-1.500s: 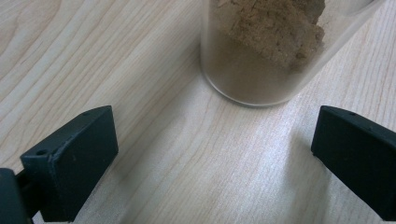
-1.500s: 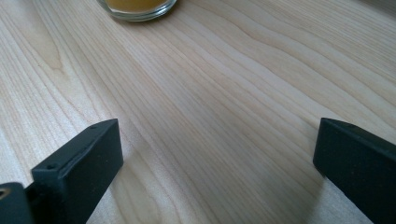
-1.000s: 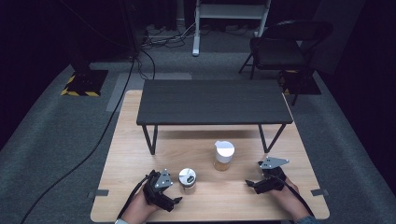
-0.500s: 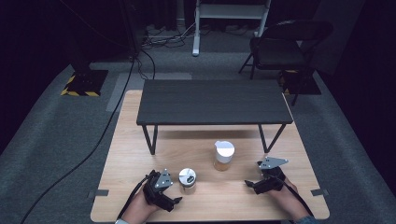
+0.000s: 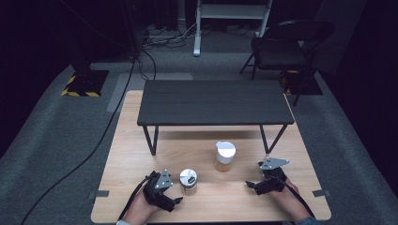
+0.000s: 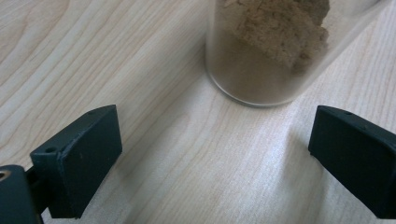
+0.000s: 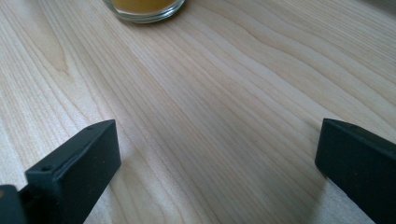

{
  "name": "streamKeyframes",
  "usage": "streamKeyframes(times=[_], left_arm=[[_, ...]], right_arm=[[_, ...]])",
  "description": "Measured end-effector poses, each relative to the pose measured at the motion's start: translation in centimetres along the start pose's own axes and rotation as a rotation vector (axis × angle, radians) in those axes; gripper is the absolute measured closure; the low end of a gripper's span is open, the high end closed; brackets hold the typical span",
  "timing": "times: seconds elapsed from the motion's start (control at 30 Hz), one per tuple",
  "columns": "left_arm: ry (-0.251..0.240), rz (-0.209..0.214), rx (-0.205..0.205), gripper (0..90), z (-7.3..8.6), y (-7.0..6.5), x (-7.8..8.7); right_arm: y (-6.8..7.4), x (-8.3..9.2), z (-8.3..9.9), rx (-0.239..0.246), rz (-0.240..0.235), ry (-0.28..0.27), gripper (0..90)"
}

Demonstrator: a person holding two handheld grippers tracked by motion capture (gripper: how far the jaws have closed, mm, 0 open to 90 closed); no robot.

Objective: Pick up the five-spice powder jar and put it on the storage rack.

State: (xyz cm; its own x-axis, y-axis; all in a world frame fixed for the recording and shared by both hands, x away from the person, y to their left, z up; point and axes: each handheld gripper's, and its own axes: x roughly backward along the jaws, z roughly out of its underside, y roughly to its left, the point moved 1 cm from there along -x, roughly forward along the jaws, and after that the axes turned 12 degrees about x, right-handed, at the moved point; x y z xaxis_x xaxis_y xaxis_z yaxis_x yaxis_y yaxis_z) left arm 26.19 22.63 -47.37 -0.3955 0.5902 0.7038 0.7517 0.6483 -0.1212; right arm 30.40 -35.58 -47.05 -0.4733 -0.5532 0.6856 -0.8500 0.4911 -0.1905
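Black left tongs [image 6: 212,158] wide apart, lately narrowing, empty before brown-powder jar [image 6: 275,51]; right tongs [image 7: 217,163] agape.

high view: above, looking forward-down on table [image 5: 141,140]
gripper views: low, close over tabletop
shared: both jars, wood top

Both grippers are black, the left gripper [image 5: 176,200] and the right gripper [image 5: 249,184] each topped by a grey three-cornered plate with dark holes. Black cables trail back. Blocky matte jaws carry small screw holes.
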Motion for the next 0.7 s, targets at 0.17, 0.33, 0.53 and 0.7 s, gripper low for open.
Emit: streamKeyframes(times=[0.17,0.33,0.53,0.7], left_arm=[[-0.033,0.011,0.005,2.6,0.3,0.1,0.4],[-0.154,0.051,0.02,2.9,1.5,0.4,1.1],[-0.312,0.093,0.023,2.9,3.0,0.7,1.9],[-0.445,0.148,0.015,2.1,4.4,1.0,2.2]], right_arm=[[0.0,0.0,0.0,0.001,0.0,0.0,0.0],[-0.1,0.0,0.0,0.003,-0.005,-0.001,0.0],[-0.1,0.0,0.0,0.004,-0.005,0.0,0.0],[-0.1,0.0,0.0,0.004,-0.005,0.0,0.0]])
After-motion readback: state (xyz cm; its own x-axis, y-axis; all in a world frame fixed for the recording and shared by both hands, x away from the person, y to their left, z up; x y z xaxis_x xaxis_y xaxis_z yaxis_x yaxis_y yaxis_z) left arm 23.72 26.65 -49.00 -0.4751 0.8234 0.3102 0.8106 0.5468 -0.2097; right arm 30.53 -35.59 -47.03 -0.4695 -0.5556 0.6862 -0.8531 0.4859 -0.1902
